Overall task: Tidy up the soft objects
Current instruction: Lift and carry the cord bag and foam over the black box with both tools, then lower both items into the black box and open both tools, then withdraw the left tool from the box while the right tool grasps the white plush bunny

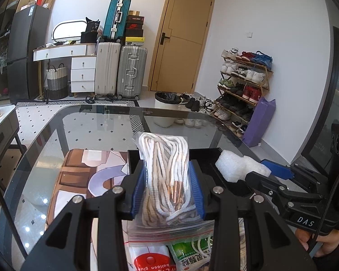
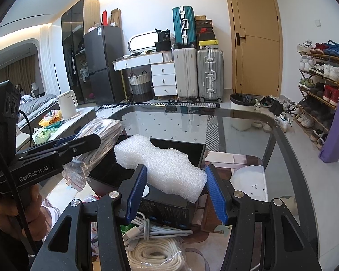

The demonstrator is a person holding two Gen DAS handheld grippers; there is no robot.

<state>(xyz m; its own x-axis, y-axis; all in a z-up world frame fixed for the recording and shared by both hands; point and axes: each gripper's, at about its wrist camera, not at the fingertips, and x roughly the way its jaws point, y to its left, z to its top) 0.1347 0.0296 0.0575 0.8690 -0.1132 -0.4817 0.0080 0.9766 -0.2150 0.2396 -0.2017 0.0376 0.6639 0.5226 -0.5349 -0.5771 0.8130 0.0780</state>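
Observation:
My left gripper point(image 1: 168, 176) is shut on a clear zip bag of white and beige laces point(image 1: 167, 171), held upright above the glass table. The same bag of laces point(image 2: 97, 140) shows at the left of the right wrist view, with the left gripper point(image 2: 86, 140) clamped on it. A white foam block point(image 2: 162, 164) sits between the blue pads of my right gripper point(image 2: 176, 180), which is shut on it. In the left wrist view the foam block point(image 1: 234, 166) hangs over an open black box point(image 1: 216, 155) with the right gripper point(image 1: 259, 169) on it. The black box point(image 2: 180, 149) lies just ahead of both grippers.
A glass table point(image 1: 97, 124) carries a patterned mat point(image 1: 72, 176), packets point(image 1: 151, 259), a green packet point(image 1: 192, 255), a white cable point(image 2: 155, 230) and coiled white rope point(image 2: 155, 255). A hand point(image 2: 9, 210) holds the left gripper. Beyond stand a bin point(image 2: 243, 108) and a shoe rack point(image 2: 320, 83).

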